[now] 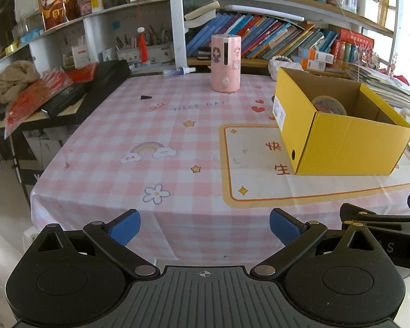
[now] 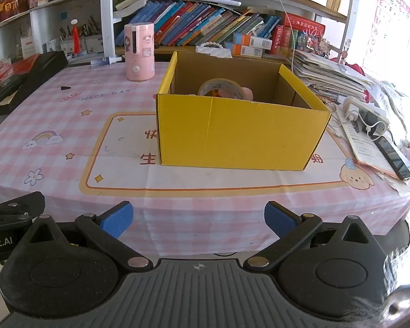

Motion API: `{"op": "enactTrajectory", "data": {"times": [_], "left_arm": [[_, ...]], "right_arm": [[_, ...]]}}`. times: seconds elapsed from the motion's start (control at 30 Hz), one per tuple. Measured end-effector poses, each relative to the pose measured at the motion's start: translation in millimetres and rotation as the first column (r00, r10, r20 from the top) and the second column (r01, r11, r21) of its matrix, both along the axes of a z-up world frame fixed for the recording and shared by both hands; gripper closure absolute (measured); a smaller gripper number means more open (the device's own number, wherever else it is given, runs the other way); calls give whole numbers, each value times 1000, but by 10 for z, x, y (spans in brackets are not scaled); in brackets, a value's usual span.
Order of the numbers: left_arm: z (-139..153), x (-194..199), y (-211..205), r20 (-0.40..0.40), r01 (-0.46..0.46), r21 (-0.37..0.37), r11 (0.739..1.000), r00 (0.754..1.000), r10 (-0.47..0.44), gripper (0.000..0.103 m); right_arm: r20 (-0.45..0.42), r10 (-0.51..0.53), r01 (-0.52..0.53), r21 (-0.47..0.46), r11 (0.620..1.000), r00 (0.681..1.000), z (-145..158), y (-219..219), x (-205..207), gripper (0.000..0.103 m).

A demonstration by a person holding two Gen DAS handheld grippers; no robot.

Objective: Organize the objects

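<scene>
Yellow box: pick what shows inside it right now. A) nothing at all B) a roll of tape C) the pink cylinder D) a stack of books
B: a roll of tape stands inside the yellow box, seen over its near wall, while the pink cylinder stands on the tablecloth outside it.

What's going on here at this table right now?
A person holds two grippers at the near edge of the table, both open and empty. The left gripper and right gripper touch nothing. The yellow box stands open on the tablecloth with a tape roll already inside. A pink canister stands upright behind it.
</scene>
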State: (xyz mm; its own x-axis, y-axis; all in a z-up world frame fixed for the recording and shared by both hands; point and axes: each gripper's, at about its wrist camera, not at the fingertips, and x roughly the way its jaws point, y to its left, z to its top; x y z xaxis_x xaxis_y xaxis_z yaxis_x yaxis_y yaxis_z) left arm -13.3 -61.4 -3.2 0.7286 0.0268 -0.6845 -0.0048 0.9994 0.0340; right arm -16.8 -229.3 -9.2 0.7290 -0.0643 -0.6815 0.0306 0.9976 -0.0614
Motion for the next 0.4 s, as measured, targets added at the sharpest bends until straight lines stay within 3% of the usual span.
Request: {"op": "enactTrajectory", "data": {"times": [0.4], "left_arm": [[-9, 48, 25, -1, -5, -2, 1000, 1000, 5, 1]], "right_arm": [[-8, 2, -2, 7, 1000, 1000, -18, 19, 84, 0]]}}
